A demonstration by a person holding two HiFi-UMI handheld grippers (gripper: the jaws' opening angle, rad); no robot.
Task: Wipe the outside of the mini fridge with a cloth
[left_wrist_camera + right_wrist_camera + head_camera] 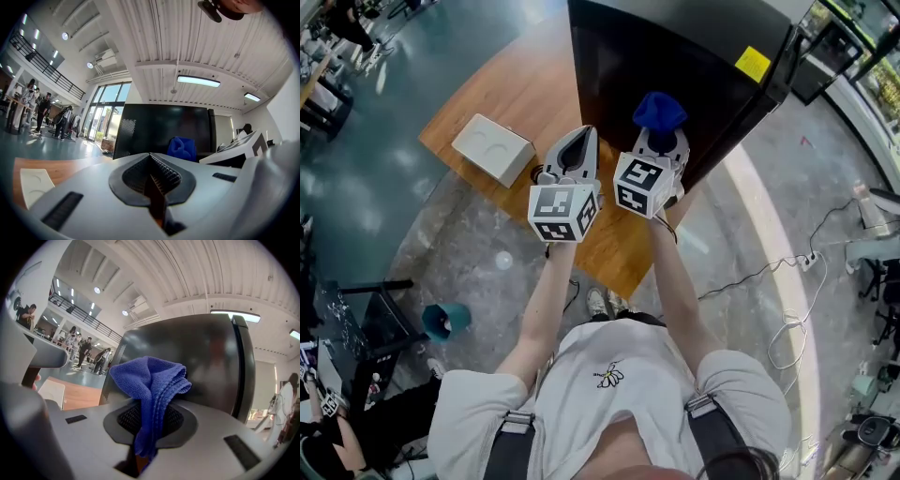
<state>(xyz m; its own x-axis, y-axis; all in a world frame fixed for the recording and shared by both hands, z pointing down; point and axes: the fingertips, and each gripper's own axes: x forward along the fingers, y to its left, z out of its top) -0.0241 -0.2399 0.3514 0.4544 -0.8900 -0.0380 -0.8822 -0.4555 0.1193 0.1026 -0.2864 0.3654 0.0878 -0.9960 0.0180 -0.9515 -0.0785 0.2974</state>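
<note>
A black mini fridge [675, 66] stands on a wooden table [516, 103], and it fills the middle of both gripper views as the fridge [197, 362] and the fridge [164, 129]. My right gripper [661, 131] is shut on a blue cloth [659, 111], which bunches up above the jaws as the cloth [150, 385] close in front of the fridge's dark side. My left gripper [575, 150] is beside it on the left, shut with nothing between its jaws [152, 180]. The blue cloth [182, 147] shows to its right.
A white box [492, 148] lies on the table to the left of the grippers. A yellow sticker [753, 64] marks the fridge's top. A teal bin [445, 321] and cables [787, 281] lie on the floor. People stand far off in the hall.
</note>
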